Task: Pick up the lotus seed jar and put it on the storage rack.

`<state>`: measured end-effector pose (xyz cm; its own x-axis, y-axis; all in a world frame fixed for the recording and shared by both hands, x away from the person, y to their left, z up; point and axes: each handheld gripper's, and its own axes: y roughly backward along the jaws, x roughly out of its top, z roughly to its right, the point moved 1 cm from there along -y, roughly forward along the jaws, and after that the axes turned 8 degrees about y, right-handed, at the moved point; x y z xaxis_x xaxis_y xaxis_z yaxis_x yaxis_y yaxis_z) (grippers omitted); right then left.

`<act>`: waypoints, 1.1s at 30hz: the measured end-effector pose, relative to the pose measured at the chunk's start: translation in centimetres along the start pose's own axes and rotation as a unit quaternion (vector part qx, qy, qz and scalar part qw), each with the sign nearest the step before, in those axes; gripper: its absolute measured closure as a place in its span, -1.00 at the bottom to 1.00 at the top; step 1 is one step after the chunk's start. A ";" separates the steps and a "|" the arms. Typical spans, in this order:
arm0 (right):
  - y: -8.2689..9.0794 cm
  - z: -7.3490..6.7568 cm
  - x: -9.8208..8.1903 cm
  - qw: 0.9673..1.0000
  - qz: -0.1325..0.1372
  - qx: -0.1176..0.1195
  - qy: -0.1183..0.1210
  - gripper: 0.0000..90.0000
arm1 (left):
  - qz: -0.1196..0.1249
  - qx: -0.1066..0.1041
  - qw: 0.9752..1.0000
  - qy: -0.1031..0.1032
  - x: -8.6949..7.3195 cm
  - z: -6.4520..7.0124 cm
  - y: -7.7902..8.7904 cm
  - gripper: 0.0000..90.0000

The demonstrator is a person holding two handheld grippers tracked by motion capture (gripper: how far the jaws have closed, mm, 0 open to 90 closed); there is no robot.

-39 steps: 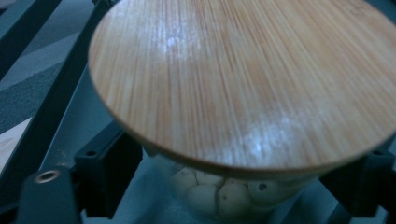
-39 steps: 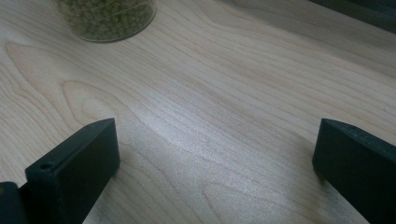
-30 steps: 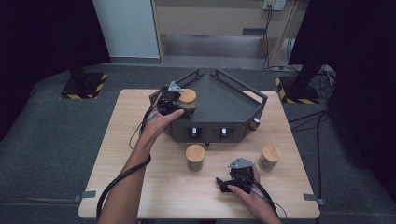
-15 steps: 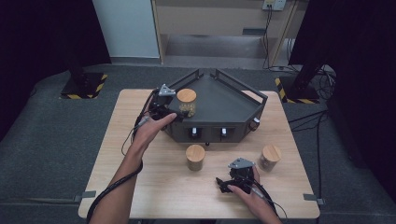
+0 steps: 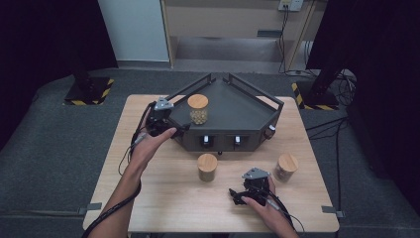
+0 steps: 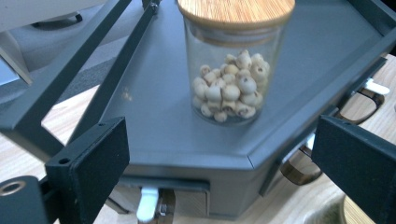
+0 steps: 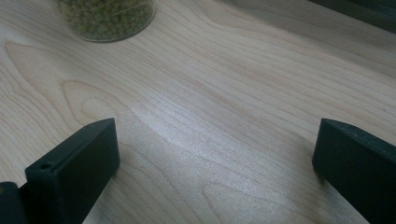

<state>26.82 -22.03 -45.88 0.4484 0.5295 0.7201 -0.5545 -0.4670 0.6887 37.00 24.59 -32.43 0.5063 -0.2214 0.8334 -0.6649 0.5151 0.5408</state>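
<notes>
Standing upright on the dark tray's (image 5: 247,106) left part, the lidded jar of pale seeds (image 5: 198,109) is free of the left gripper (image 5: 174,127), whose fingers have just been opening, now wide apart and empty just short of it. Right gripper (image 5: 236,194) rests on the worktop (image 5: 163,198), fingers spread wide, empty; green-bean jar (image 5: 207,167) ahead.

Worktop (image 5: 148,198): pale wood, matt, with visible flowing grain. Tray stand (image 5: 237,106): dark grey, smooth, matt, apparently painted metal, with thin bar rails and small white plastic-looking latches on its front. Jar of pale seeds (image 5: 198,110): clear glossy glass, capped with a light striped-grain wooden lid. Two further jars on the worktop (image 5: 207,167) (image 5: 287,167): like glass bodies and wooden lids. Left tool (image 6: 224,154) and right tool (image 7: 212,154): flat black matt pads, faintly textured. Floor (image 5: 59,148): grey, rough carpet.
</notes>
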 end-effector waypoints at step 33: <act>0.0 0.0 0.0 1.000 0.000 0.000 0.000 -0.98 | -0.023 0.008 0.999 0.022 -8.7 1.6 2.8 -0.93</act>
<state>26.81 -22.02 -45.88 0.4486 0.5295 0.7200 -0.5550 -0.4665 0.6888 29.87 26.66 -38.01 0.5599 -0.2072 0.8022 -0.6487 0.4928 0.5800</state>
